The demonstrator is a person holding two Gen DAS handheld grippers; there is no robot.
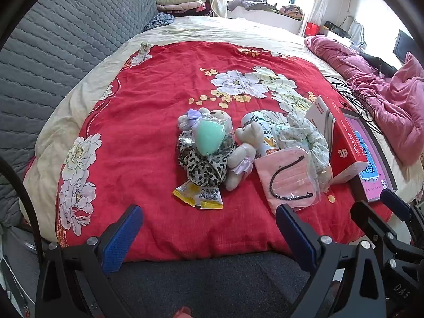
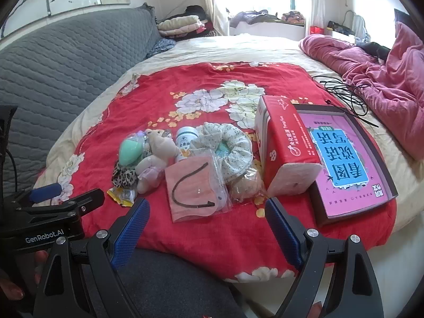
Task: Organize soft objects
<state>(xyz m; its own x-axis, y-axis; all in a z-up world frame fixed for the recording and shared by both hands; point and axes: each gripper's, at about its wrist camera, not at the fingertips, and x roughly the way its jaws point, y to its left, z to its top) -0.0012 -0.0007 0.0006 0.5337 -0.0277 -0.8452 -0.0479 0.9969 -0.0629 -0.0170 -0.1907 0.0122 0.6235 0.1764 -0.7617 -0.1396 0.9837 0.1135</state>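
A heap of small items lies on the red flowered quilt (image 1: 159, 159). It holds a beige teddy bear (image 1: 242, 156), a mint-green sponge in a clear bag (image 1: 209, 136), a leopard-print scrunchie (image 1: 204, 167), a flowered white scrunchie (image 1: 310, 140), a pink pouch with a black strap in plastic (image 1: 288, 177), a white bottle (image 1: 266, 137) and a yellow sachet (image 1: 200, 196). My left gripper (image 1: 209, 212) hangs open over the quilt's near edge, short of the heap. My right gripper (image 2: 206, 206) is open too, just short of the pink pouch (image 2: 193, 185). Both hold nothing.
A red tissue box (image 2: 286, 143) and a boxed pink book (image 2: 344, 156) lie right of the heap. Black cables (image 2: 344, 92) and a pink blanket (image 2: 384, 87) sit further right. A grey quilted headboard (image 1: 53, 53) rises on the left. Dark grey fabric (image 1: 212, 278) lies below the grippers.
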